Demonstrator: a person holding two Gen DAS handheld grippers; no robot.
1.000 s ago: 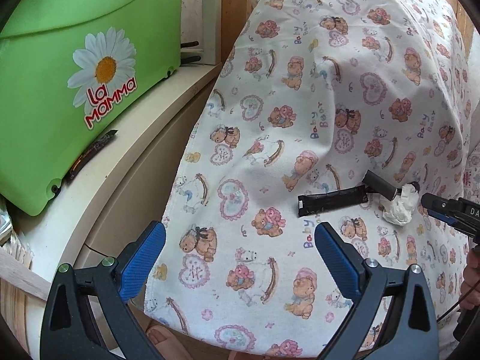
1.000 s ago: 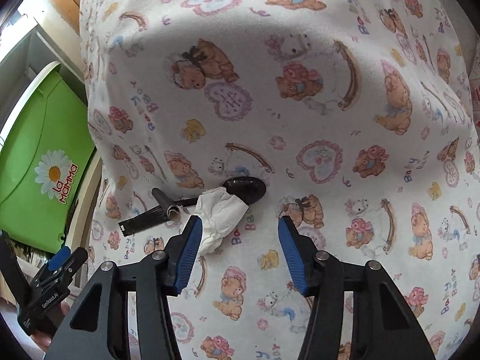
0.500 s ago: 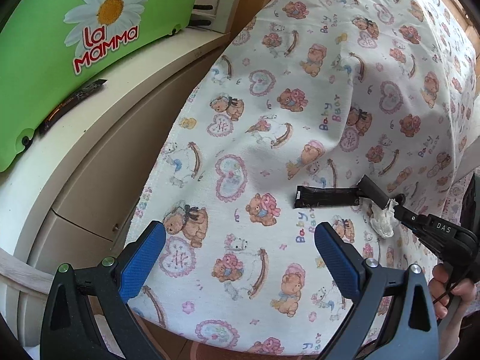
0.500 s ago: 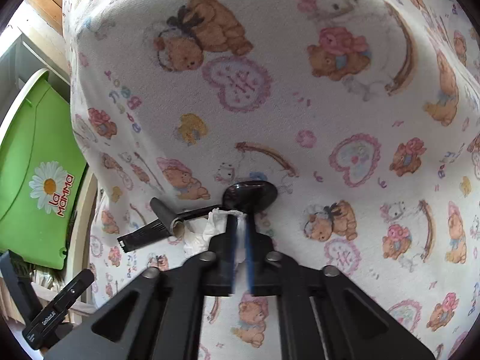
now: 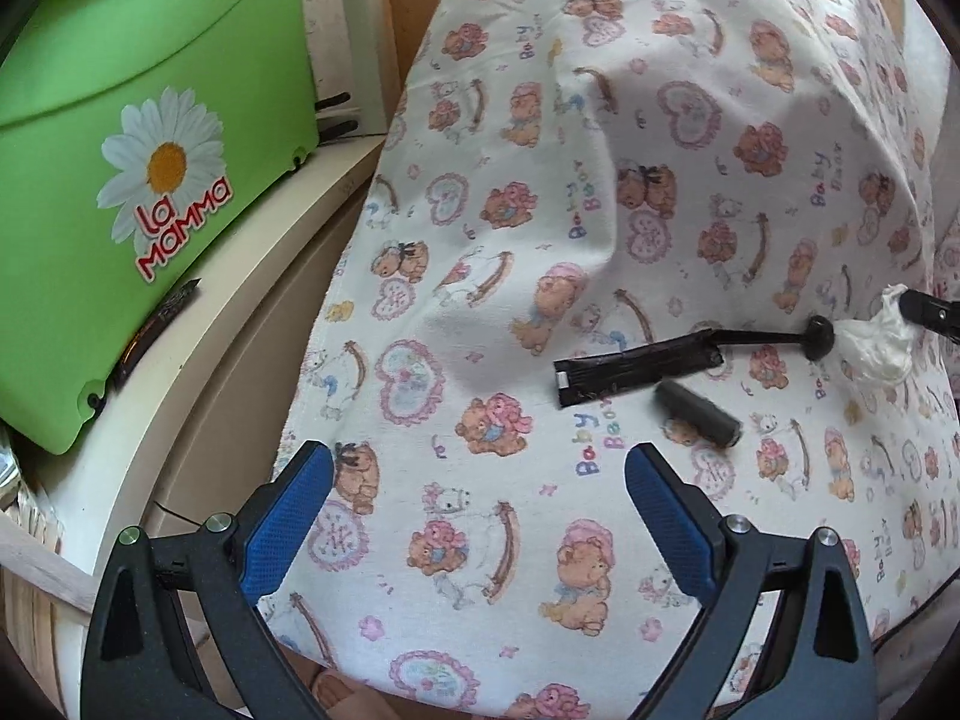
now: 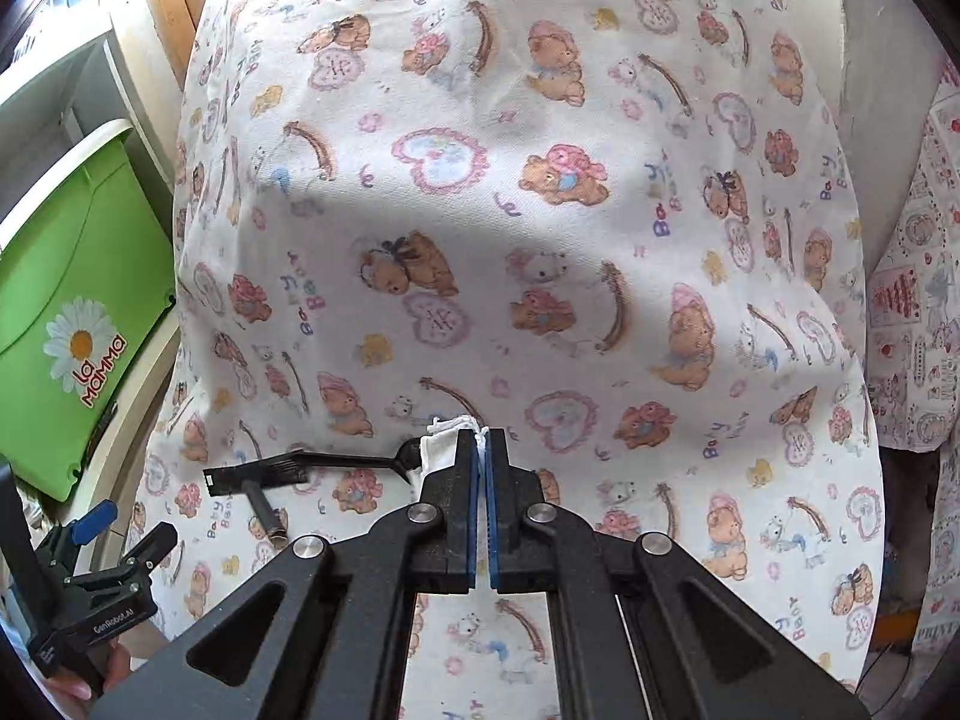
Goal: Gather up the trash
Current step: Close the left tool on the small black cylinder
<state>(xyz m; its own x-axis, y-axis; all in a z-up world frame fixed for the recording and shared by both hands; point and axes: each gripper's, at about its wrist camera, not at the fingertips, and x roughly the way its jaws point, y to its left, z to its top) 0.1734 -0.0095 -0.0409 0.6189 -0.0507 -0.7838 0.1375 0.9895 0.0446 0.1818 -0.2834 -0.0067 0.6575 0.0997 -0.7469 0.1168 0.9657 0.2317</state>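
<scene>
The right gripper (image 6: 482, 450) has its two blue pads (image 6: 474, 516) pressed together on a crumpled white tissue (image 5: 873, 345); in the right wrist view only a small part of the tissue shows at the fingertips and to their left. In the left wrist view the tissue hangs from the dark tip of the right gripper at the right edge of the picture; whether its lower part touches the cloth, I cannot tell.

The left gripper (image 5: 477, 516) hovers over the near part of the cloth; its fingers (image 5: 288, 519) stand wide apart and hold nothing.

The cloth (image 6: 540, 240) is white, printed with teddy bears and pink hearts, and it covers a rounded surface. On it lie a black plastic spoon (image 5: 774, 337), a flat black wrapper (image 5: 636, 373) and a small dark cylinder (image 5: 699, 414); the round bowl of the spoon is just beside the tissue, and the handle end meets the right end of the wrapper; the cylinder lies near the wrapper, on the side toward the left gripper, and apart from the spoon.

To the left of the cloth a green plastic box (image 5: 132, 138) with a daisy and the words "La Mamma" stands on a cream shelf (image 5: 198, 360).
</scene>
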